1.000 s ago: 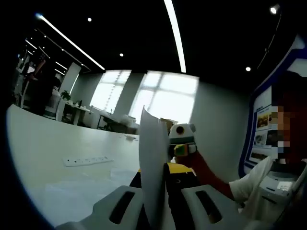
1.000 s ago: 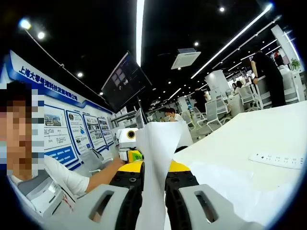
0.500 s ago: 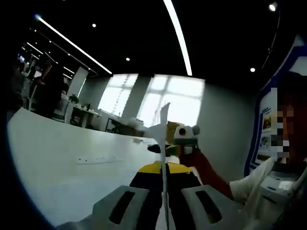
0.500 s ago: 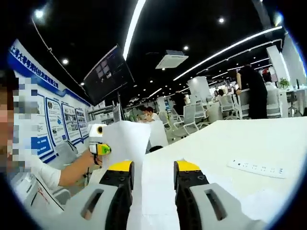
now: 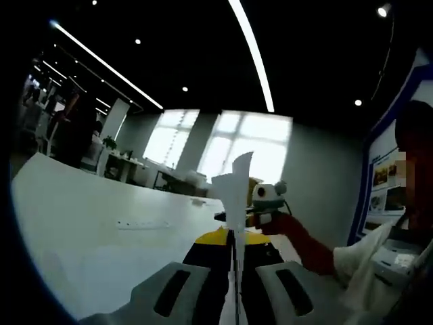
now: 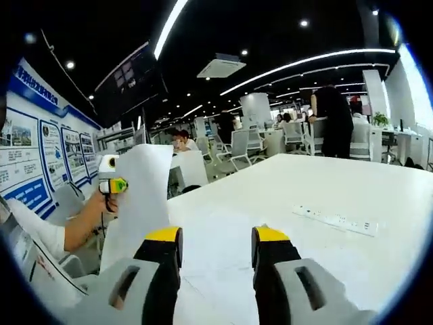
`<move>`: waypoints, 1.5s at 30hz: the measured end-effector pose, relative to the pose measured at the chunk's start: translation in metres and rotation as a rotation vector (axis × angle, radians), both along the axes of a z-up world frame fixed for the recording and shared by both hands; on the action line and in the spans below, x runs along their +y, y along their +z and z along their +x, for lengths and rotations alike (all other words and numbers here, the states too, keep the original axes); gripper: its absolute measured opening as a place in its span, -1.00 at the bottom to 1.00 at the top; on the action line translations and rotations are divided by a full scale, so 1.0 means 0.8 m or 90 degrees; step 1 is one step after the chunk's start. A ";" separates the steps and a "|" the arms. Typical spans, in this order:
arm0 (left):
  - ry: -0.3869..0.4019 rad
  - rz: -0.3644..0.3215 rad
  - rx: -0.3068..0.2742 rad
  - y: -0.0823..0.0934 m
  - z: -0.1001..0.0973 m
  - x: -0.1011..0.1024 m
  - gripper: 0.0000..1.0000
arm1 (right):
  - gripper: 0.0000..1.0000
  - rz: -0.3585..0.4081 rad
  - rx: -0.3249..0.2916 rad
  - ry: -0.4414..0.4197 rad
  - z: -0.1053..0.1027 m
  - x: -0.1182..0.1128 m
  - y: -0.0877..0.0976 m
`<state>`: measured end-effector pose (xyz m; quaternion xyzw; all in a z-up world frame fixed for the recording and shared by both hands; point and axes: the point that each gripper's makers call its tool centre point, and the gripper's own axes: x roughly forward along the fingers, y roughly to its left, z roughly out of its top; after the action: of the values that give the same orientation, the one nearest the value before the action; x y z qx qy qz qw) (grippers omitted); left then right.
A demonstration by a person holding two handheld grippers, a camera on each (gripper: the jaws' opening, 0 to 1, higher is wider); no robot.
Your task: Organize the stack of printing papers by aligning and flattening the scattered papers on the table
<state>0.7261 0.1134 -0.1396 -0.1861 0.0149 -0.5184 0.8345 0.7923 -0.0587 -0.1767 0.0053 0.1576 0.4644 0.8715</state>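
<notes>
- Right tongs [image 6: 215,238] had let go of the paper [image 6: 137,196] over the last second: a second earlier they pinched it, and now their jaws stood spread over the table [image 6: 352,196].
- Left tongs [image 5: 235,242] kept the paper [image 5: 233,196] pinched, held upright and edge-on above the table [image 5: 81,223].
- More sheets seemed to lie flat under the right tongs, though white on white made that unsure.
- Aligning looked unfinished; the held sheet still had to be laid down.
- No containers were in sight; a power strip [image 6: 333,220] lay on the table.
</notes>
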 end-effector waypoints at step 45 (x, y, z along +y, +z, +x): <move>0.049 -0.027 -0.012 -0.025 -0.073 0.043 -0.89 | 0.18 -0.080 -0.022 -0.127 -0.054 -0.102 -0.015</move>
<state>0.6677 0.1478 -0.1595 -0.1995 -0.0111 -0.4879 0.8498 0.7493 -0.1405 -0.1885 -0.0415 0.1701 0.3643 0.9147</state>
